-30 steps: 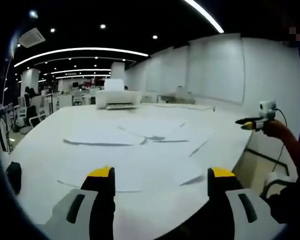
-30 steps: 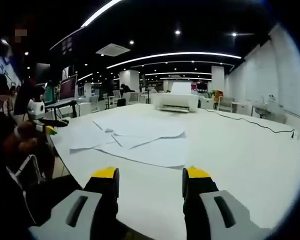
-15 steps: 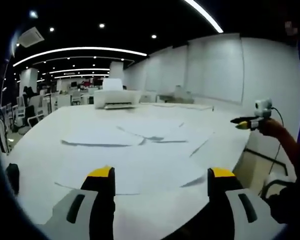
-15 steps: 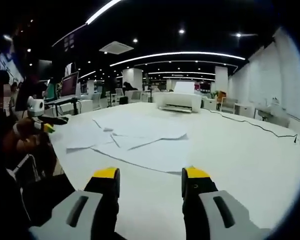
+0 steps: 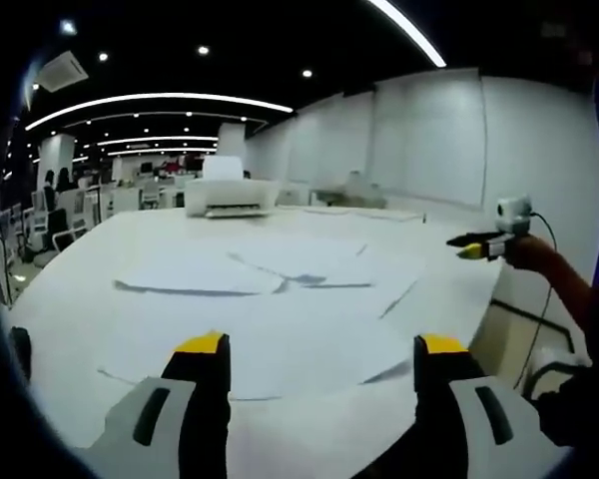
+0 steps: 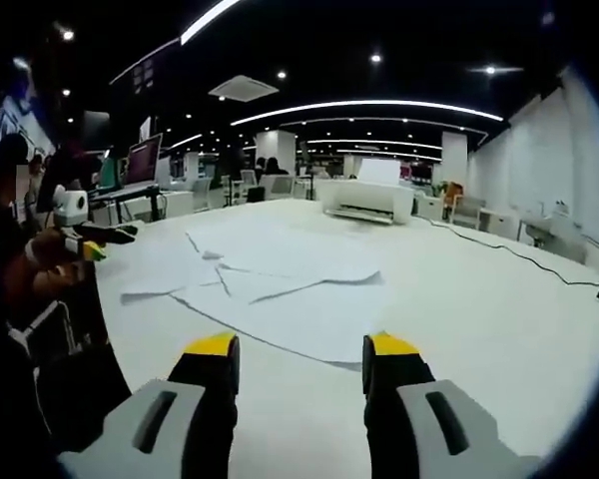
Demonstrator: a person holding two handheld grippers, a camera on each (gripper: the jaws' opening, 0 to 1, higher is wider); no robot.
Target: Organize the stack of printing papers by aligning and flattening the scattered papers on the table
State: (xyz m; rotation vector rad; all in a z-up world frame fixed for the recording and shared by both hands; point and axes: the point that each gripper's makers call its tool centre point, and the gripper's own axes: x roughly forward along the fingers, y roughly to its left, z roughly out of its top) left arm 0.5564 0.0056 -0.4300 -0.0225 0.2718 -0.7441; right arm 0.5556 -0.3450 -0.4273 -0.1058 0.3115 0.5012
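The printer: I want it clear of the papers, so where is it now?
In both views the white printer sits at the far end of the white table, beyond the scattered papers and apart from them.

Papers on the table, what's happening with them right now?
A person holds a gripper in each hand over a white table where loose printing papers lie scattered and overlapping, not stacked. The left gripper and right gripper are both open, above the near edge, touching nothing. A printer sits at the far end.
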